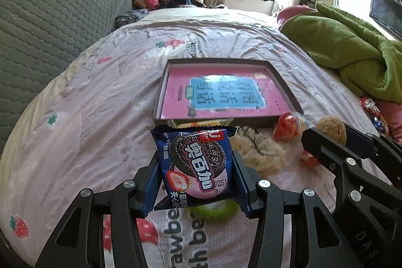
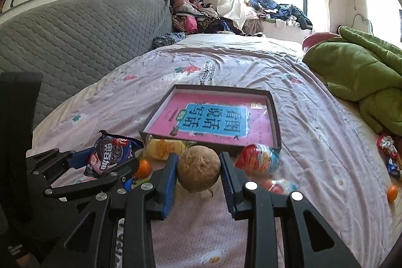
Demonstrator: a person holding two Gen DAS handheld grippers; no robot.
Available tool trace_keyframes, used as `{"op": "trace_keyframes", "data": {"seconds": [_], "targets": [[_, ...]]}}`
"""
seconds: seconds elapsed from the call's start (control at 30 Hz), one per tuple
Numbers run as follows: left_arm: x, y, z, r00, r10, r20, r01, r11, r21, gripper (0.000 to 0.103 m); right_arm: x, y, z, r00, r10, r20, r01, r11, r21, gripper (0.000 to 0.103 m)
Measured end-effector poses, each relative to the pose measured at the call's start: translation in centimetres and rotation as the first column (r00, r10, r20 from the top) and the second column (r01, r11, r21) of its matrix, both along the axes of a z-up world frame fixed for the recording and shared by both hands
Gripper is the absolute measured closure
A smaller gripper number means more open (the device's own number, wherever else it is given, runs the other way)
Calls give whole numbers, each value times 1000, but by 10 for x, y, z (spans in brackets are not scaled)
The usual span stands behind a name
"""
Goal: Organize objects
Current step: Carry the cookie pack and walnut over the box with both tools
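Note:
My left gripper [image 1: 197, 167] is shut on a blue Oreo cookie packet [image 1: 196, 165] and holds it above the bed, just in front of a shallow brown box [image 1: 160, 89] with a pink book [image 1: 271, 102] inside. My right gripper [image 2: 198, 170] is shut on a round brown walnut-like ball [image 2: 199, 171], also in front of the box [image 2: 276, 117]. In the right wrist view the left gripper [image 2: 100, 165] with its packet [image 2: 108, 155] is at the left. In the left wrist view the right gripper with the ball [image 1: 330, 128] is at the right.
Loose snacks lie on the bedsheet near the box: a yellow packet [image 2: 163, 148], a red-blue wrapped snack [image 2: 258, 158], small oranges [image 2: 144, 168] [image 2: 392, 192], a green ring [image 1: 216, 211]. A green blanket [image 2: 356, 72] lies right; a grey quilted headboard [image 2: 75, 37] left.

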State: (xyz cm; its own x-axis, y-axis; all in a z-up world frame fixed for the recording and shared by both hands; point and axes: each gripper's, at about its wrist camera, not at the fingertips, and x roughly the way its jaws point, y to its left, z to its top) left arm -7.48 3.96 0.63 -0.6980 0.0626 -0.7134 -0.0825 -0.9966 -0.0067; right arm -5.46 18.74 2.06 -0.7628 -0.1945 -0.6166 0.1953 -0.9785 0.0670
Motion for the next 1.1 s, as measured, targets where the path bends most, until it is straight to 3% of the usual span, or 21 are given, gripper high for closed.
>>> {"op": "trace_keyframes", "data": {"seconds": [0.6, 1.1], "targets": [[-65, 6, 9, 999, -33, -29, 33, 999, 13, 50, -52, 17, 11, 999, -40, -20, 40, 999, 15, 69], [-157, 11, -3, 997, -77, -16, 77, 997, 24, 50, -146, 14, -2, 999, -47, 21, 45, 997, 64, 69]]}}
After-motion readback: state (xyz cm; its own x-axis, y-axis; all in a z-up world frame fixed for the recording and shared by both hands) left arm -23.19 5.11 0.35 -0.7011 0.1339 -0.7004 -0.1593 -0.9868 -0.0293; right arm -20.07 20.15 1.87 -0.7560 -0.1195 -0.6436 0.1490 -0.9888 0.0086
